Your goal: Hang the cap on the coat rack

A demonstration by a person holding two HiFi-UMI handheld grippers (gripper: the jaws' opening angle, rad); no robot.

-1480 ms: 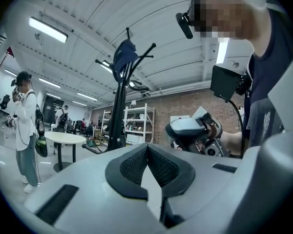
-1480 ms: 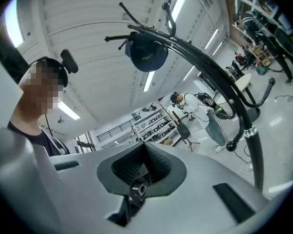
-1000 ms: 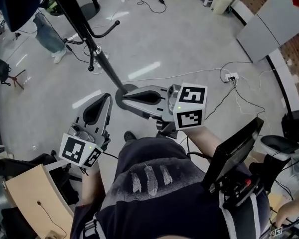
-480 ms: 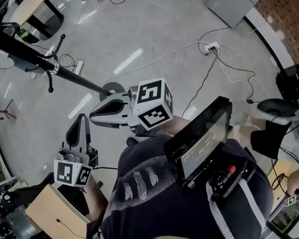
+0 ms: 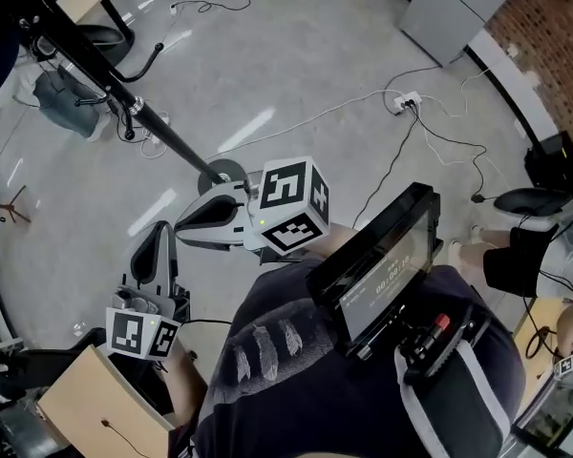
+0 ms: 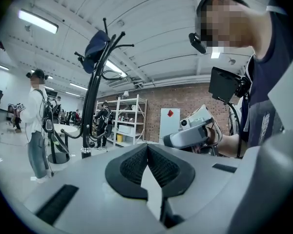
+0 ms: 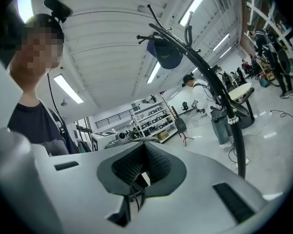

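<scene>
Cap (image 7: 165, 52) hangs atop coat rack (image 7: 238, 147); beside it, left gripper (image 6: 147, 150) and right gripper (image 7: 145, 152) closed, empty: job apparently done.

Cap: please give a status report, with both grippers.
Left gripper shut, empty. Right gripper shut, empty. Cap hangs on an upper hook of the rack. Nothing seen in the way.
</scene>
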